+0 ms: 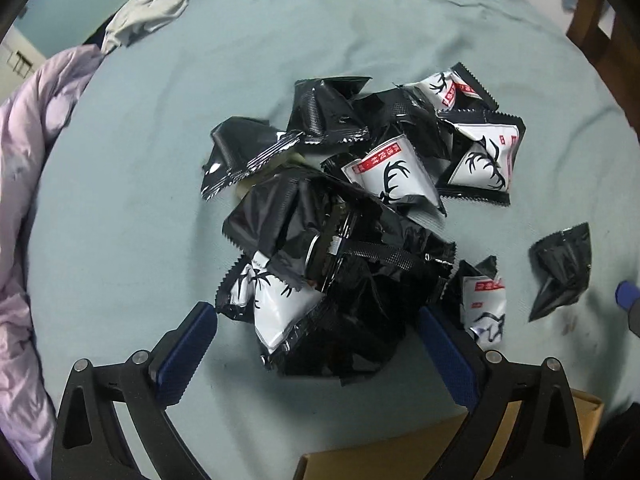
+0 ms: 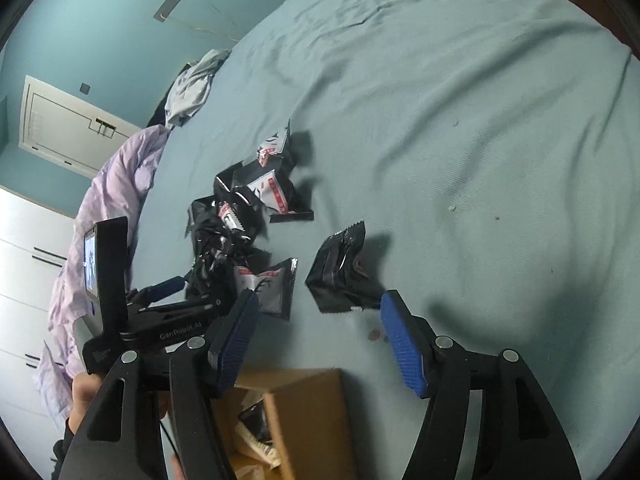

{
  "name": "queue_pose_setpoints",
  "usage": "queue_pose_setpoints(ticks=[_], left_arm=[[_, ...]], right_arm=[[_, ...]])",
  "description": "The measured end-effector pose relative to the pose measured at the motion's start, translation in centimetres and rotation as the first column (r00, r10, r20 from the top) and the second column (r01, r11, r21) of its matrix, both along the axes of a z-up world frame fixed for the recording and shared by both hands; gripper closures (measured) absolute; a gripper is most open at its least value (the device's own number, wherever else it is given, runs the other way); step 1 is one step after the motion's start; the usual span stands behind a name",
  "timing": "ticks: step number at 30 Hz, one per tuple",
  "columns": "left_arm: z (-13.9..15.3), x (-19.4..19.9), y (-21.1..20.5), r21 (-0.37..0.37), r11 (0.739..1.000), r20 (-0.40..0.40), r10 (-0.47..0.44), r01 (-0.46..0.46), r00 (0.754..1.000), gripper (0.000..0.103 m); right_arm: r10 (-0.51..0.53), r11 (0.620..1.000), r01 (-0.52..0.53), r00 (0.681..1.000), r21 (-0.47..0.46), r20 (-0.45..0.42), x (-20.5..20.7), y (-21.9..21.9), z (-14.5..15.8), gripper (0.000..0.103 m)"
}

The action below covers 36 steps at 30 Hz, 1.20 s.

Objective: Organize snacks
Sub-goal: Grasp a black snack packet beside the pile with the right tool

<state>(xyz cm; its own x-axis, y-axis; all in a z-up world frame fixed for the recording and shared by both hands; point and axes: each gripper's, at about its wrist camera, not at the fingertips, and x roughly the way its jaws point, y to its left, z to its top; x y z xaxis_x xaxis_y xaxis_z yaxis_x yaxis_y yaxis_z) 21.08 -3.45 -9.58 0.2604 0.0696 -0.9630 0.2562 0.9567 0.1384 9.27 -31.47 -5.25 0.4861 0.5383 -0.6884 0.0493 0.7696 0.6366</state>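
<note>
Black-and-white snack packets lie heaped on the bed, one black packet apart.

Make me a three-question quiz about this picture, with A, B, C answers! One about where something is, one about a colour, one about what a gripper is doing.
1. Where is the pile of snack packets?
A. on the bed sheet
B. on a shelf
C. in a sink

2. What colour are the gripper pads?
A. red
B. blue
C. yellow

3. What is the left gripper doing?
A. squeezing a cup
B. shut on nothing
C. open around packets

Answers:
1. A, the packets lie heaped on the pale green sheet.
2. B, each finger carries a blue ribbed pad.
3. C, its fingers stand wide apart either side of the pile's near end.
</note>
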Motion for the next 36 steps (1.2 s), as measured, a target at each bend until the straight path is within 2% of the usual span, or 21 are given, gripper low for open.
queue_pose_setpoints(ticks=[2,5,6,7,9,14,17,18,26,32,36], left_arm=[[0.1,-0.1,0.0,-0.005,1.000,-0.001,-0.004,0.004,1.000,0.004],[0.1,-0.6,-0.1,0.001,1.000,0.011,-0.012,0.012,1.000,0.017],[0.1,-0.7,-0.3,0.009,1.000,0.016,-0.013,0.013,1.000,0.029],[-0.1,-0.9,-0.2,0.018,1.000,0.013,-0.009,0.009,1.000,0.049],[-0.6,-1.0,-0.1,-0.010,1.000,-0.023,0.002,-0.002,1.000,0.070],[0.5,-1.4,0.6,-0.064,0.997,0.008,0.051,-0.050,0.999,0.077],[2.5,-2.2,1.8,-0.100,0.992,0.042,0.087,-0.082,0.995,0.081],[3.4,-2.5,2.2,-0.114,0.990,0.056,0.094,-0.087,0.994,0.100],[9.5,-5.8,5.4,-0.254,0.960,0.109,0.154,-0.122,0.982,0.102],[13.0,-8.6,7.1,-0.320,0.944,0.154,0.136,-0.081,0.979,0.102],[14.4,-10.8,7.5,-0.366,0.929,0.149,0.118,-0.056,0.982,0.102]], right_arm=[[0.004,1.000,-0.004,1.000,-0.001,-0.009,0.2,0.2,-0.3,0.040],[0.010,1.000,-0.010,1.000,-0.002,-0.011,0.3,0.4,-0.5,0.040],[0.009,1.000,-0.009,1.000,-0.002,-0.010,0.1,0.4,-0.6,0.040],[0.006,1.000,-0.006,1.000,-0.002,-0.010,0.3,0.5,-0.7,0.040],[0.004,1.000,-0.004,1.000,-0.002,-0.010,0.4,0.6,-0.7,0.040],[-0.013,1.000,0.013,1.000,-0.006,-0.023,0.3,0.6,-1.0,0.040],[-0.023,1.000,0.024,0.999,0.006,-0.023,0.1,0.3,-0.9,0.040],[-0.025,1.000,0.025,0.999,0.007,-0.021,0.1,0.3,-0.8,0.040],[-0.030,1.000,0.030,0.999,-0.002,-0.031,0.1,0.1,-0.8,0.040],[-0.008,1.000,0.007,0.999,-0.027,-0.033,1.3,0.8,-0.9,0.040],[0.024,0.997,-0.029,0.998,-0.074,-0.066,2.6,2.0,-1.6,0.040]])
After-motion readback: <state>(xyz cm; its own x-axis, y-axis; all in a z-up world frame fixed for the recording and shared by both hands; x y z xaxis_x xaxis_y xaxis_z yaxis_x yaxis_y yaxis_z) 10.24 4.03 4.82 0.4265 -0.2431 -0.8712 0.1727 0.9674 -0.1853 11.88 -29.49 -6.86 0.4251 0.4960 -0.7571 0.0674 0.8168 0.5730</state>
